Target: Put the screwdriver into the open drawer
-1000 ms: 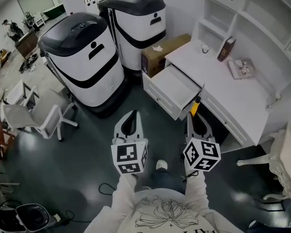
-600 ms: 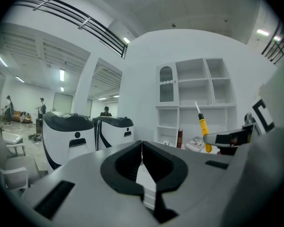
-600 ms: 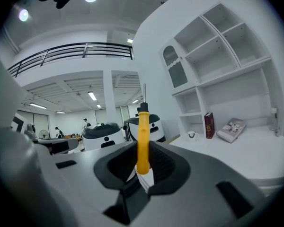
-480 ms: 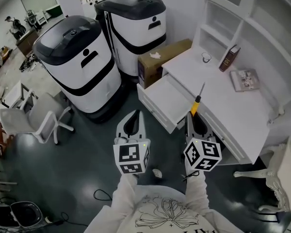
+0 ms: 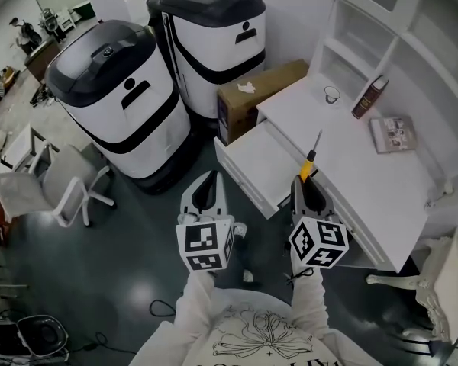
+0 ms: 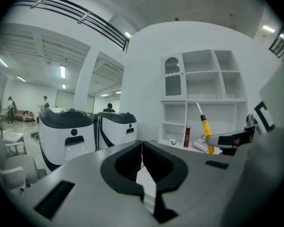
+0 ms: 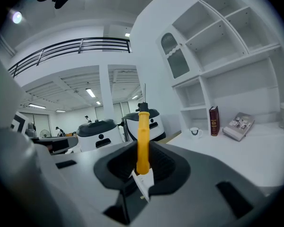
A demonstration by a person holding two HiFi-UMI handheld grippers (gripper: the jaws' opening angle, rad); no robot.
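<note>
Two grippers are in view, and only one carries a load. Right gripper (image 5: 304, 191) is clamped on the butt end of the yellow handle of the screwdriver (image 5: 311, 163), and the shaft juts out ahead of the jaws toward the far side. Left gripper (image 5: 206, 192) has its jaws closed together with nothing between them. In the head view the tool sits at the right side of the open drawer (image 5: 253, 158), where the drawer meets the white desk (image 5: 359, 166). It is not yet over the drawer's floor.

Risks, as judgement:
- A release from here would likely land the tool on the desk top or the drawer's side wall, not inside.
- The hold takes the handle's end only, so the long shaft could pivot or slip during a tilt.
- The shaft tip leads and could strike the desk edge if lowered before moving left.
</note>
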